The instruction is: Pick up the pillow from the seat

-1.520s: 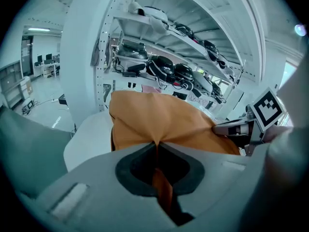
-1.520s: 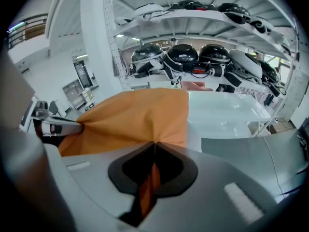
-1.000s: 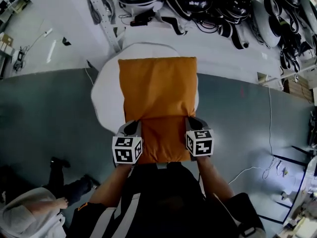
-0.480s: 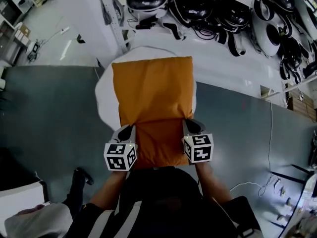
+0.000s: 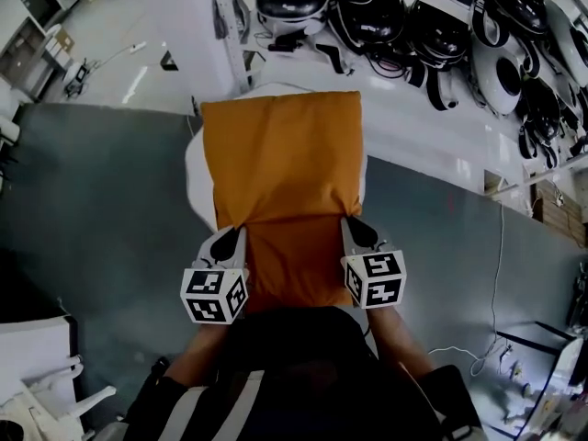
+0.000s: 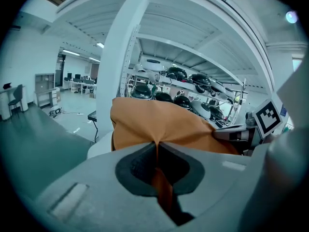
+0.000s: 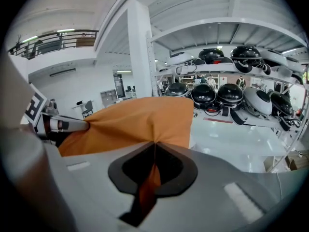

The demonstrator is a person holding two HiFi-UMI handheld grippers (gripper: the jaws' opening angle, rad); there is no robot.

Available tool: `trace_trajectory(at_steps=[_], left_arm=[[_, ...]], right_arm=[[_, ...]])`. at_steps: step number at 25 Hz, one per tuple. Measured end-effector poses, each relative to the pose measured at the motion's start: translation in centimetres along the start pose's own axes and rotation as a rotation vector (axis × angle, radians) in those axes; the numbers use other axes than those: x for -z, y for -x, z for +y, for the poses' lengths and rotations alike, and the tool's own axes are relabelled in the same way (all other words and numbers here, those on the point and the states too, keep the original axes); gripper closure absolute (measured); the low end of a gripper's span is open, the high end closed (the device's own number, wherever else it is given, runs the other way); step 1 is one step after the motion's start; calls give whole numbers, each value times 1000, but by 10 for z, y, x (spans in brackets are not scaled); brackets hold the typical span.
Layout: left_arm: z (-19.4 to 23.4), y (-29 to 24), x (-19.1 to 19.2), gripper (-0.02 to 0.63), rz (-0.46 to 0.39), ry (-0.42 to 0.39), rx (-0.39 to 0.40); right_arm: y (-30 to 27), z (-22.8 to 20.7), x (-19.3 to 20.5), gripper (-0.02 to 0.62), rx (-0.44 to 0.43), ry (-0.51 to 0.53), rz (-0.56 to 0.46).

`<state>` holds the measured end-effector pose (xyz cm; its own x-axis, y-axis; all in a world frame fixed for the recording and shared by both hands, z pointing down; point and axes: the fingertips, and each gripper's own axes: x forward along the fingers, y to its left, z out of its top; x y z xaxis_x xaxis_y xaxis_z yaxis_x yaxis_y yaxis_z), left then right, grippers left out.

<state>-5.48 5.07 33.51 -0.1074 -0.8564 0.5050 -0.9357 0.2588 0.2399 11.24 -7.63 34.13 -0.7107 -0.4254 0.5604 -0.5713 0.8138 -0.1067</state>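
A: Floor?
B: Dark grey mat point(image 5: 92, 209). Glossy white floor point(image 5: 432, 145) past it, with a cable point(image 5: 502, 246) trailing across the mat.
A: Walls, furniture?
B: White column point(image 6: 123, 57), with dark and white helmets point(image 7: 231, 94) shelved beside it. Balcony railing point(image 7: 53, 38) up high. Desks point(image 6: 79, 83) far back, ceiling strip lights point(image 6: 72, 53) on.

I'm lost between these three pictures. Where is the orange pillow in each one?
Head view: the pillow fills the centre, from near the top down to the lower middle.
Left gripper view: the pillow is at centre, just beyond the jaws, which pinch its edge.
Right gripper view: the pillow is centre-left, its edge pinched in the jaws.
Shared landmark: the shelved helmets behind the pillow.
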Motion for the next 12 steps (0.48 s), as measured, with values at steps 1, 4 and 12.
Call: trace_trajectory(at_steps=[1, 4, 12], left_arm=[[1, 6, -5, 598, -12, -6, -1], [7, 22, -23, 598, -51, -30, -3], [20, 49, -38, 598, -98, -51, 10]], right_arm=[[4, 5, -4, 586, -2, 0, -9], [13, 18, -19, 586, -4, 4, -42], [28, 45, -38, 586, 37, 22, -107]])
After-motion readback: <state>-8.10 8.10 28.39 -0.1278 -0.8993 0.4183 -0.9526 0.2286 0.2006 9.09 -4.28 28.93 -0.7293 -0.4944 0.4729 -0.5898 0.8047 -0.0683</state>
